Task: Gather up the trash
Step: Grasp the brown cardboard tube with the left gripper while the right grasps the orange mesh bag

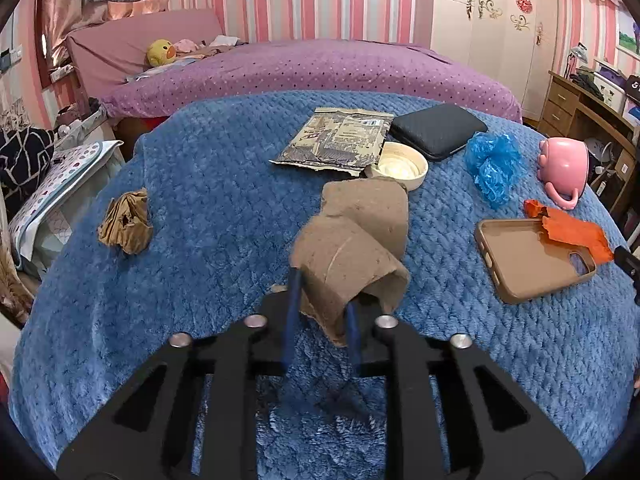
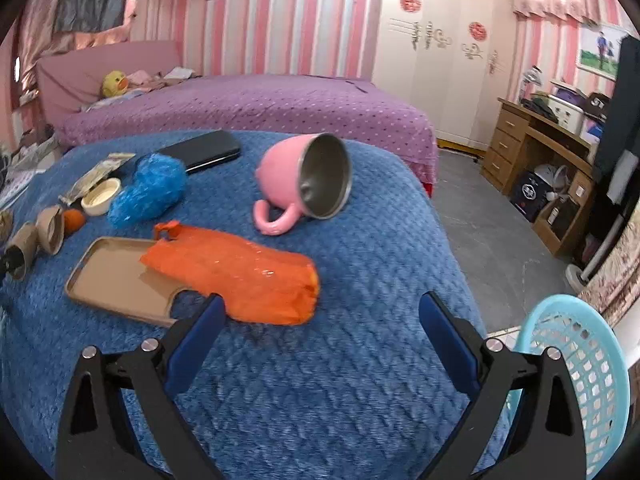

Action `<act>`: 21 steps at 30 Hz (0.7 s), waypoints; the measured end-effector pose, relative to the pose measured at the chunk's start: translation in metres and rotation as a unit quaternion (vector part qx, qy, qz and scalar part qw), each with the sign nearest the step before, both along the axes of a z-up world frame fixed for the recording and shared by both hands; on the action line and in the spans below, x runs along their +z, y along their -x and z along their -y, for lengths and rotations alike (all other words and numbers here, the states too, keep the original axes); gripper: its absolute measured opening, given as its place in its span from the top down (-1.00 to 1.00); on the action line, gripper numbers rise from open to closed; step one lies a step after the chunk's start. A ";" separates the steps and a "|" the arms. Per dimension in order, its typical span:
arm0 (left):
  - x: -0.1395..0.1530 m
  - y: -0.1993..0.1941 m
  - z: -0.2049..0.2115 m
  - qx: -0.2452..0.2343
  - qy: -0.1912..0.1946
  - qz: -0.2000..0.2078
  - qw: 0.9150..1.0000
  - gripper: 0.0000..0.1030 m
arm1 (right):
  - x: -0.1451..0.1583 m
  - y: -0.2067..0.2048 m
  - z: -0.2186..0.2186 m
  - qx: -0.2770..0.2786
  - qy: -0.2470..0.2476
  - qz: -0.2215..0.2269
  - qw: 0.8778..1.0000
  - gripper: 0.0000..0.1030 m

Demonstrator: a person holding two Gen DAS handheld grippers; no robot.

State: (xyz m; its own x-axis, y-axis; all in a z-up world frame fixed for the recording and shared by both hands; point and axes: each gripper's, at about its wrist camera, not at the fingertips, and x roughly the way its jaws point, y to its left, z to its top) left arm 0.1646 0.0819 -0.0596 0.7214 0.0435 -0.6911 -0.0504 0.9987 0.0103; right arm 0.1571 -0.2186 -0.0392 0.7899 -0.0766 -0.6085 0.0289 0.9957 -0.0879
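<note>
My left gripper (image 1: 324, 292) is shut on a torn piece of brown pulp carton (image 1: 352, 236), which sticks up above the blue blanket (image 1: 200, 184). The same carton (image 2: 40, 232) shows at the left edge of the right wrist view. An orange wrapper (image 2: 240, 276) lies partly over a tan phone case (image 2: 116, 276). My right gripper (image 2: 324, 300) is open just in front of the wrapper, with nothing between its fingers. A crumpled brown paper (image 1: 126, 224), a blue plastic wad (image 1: 492, 164) and a flat foil packet (image 1: 336, 140) lie on the blanket.
A pink mug (image 2: 304, 180) lies on its side behind the wrapper. A black case (image 1: 438, 128) and a small white dish (image 1: 402, 164) sit farther back. A light blue basket (image 2: 580, 368) stands off the blanket's right edge. A purple bed (image 1: 320, 68) is beyond.
</note>
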 end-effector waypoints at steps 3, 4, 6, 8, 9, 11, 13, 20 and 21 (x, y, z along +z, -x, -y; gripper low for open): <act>0.002 0.001 0.001 -0.002 -0.005 0.003 1.000 0.81 | -0.003 -0.004 -0.012 0.011 0.023 -0.012 1.000 -0.85; 0.002 0.001 0.001 -0.002 -0.007 0.004 1.000 0.81 | -0.004 -0.004 -0.013 0.010 0.029 -0.016 0.999 -0.85; 0.002 0.001 0.000 -0.003 -0.008 0.004 1.000 0.81 | -0.005 -0.005 -0.010 0.004 0.031 -0.024 0.999 -0.84; 0.002 0.001 -0.003 0.000 -0.007 0.003 1.000 0.81 | -0.005 -0.005 -0.002 -0.002 0.023 -0.031 0.999 -0.84; 0.002 0.000 -0.004 0.003 -0.005 0.002 1.000 0.81 | -0.006 -0.006 0.003 -0.005 0.017 -0.038 0.999 -0.84; 0.001 -0.001 -0.008 0.009 0.003 -0.002 1.000 0.81 | -0.008 -0.008 0.008 -0.004 0.012 -0.047 0.999 -0.82; 0.000 -0.002 -0.010 0.013 0.007 -0.003 1.000 0.81 | -0.007 -0.007 0.007 0.003 0.003 -0.045 0.999 -0.74; 0.000 -0.002 -0.007 0.008 0.004 -0.002 1.000 0.81 | -0.007 -0.018 -0.040 0.053 0.028 -0.041 0.997 -0.67; 0.000 -0.001 -0.007 0.007 0.005 -0.003 1.000 0.81 | -0.011 -0.021 -0.047 0.054 0.041 -0.046 0.997 -0.49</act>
